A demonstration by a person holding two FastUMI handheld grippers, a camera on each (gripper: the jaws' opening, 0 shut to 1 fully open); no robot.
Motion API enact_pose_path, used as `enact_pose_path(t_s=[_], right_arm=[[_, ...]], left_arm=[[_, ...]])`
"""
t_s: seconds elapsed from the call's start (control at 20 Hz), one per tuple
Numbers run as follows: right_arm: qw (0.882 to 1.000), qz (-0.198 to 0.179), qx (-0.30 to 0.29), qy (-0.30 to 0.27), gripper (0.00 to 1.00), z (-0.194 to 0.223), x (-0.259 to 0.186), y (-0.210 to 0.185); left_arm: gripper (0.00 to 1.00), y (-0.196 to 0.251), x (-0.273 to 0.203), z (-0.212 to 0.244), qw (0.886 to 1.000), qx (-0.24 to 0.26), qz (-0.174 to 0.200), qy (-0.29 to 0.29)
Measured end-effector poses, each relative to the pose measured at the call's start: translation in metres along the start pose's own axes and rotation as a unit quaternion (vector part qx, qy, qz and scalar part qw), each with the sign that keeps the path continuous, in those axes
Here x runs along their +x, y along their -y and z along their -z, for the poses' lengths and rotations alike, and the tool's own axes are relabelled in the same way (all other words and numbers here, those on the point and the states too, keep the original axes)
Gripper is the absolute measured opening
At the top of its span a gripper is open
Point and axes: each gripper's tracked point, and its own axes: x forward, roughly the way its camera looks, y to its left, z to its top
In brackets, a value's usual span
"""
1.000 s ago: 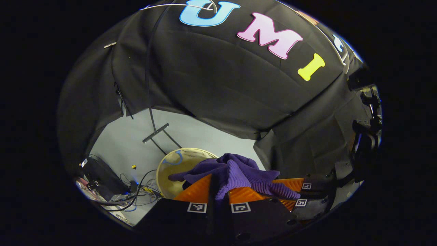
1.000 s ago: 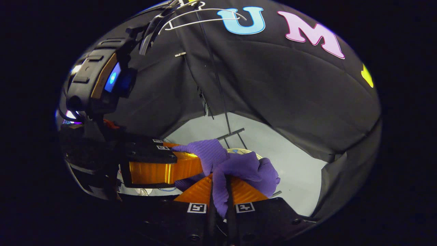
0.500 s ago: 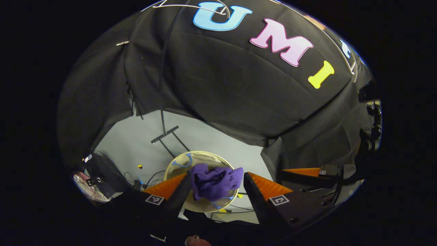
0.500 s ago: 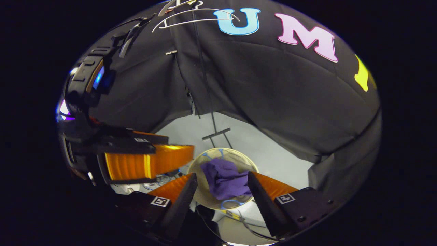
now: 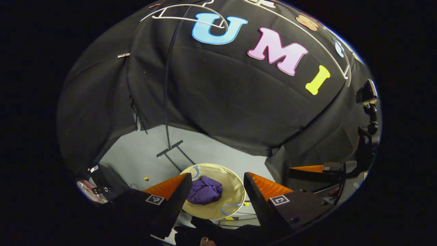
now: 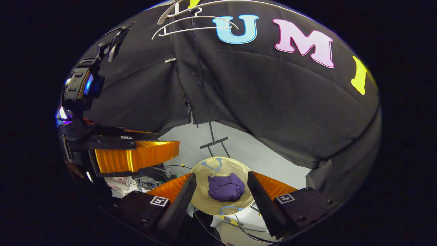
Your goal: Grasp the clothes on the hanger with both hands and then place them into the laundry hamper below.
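Note:
A purple knitted garment [image 5: 205, 190] lies crumpled inside the round cream laundry hamper [image 5: 235, 189] on the floor. My left gripper [image 5: 215, 177] hangs open above the hamper with nothing between its fingers. In the right gripper view the same garment [image 6: 226, 187] rests in the hamper [image 6: 205, 171], framed by my open right gripper [image 6: 222, 177]. The left gripper [image 6: 136, 159] also appears in the right gripper view, to the left and higher up. The right gripper [image 5: 317, 169] shows at the right of the left gripper view. Bare white hangers [image 6: 194, 24] hang on the rail overhead.
A black stand pole [image 5: 167, 102] with a cross foot [image 5: 169, 148] rises behind the hamper on the grey floor [image 5: 211, 147]. Cables and a dark box [image 5: 106, 181] lie at the left. A camera mount [image 5: 367, 99] stands at the right edge.
Both grippers opened and let go of the purple garment, which dropped into the hamper. Both grippers have since risen a little above it.

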Motion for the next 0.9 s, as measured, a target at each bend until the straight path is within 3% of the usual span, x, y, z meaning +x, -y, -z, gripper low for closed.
enact_pose_path(t_s=[0.2,0.4,0.55,0.7,0.9], right_arm=[[0.999,0.015,0.011,0.039,0.99,-0.029,-0.012,0.003],[0.992,0.035,0.029,0.114,0.99,-0.073,-0.038,0.002],[0.981,0.058,0.051,0.18,0.99,-0.108,-0.064,-0.005],[0.967,0.089,0.064,0.228,0.99,-0.128,-0.094,-0.009],[0.94,0.135,0.072,0.305,0.99,-0.156,-0.149,-0.02]], left_arm=[[0.96,0.0,-0.009,-0.021,0.999,0.023,0.022,0.021],[0.96,0.016,-0.043,-0.063,0.99,0.055,0.073,0.104],[0.96,0.021,-0.081,-0.094,0.978,0.053,0.104,0.174],[0.94,0.003,-0.118,-0.122,0.968,0.078,0.086,0.223],[0.94,-0.009,-0.174,-0.143,0.951,0.115,0.082,0.276]])
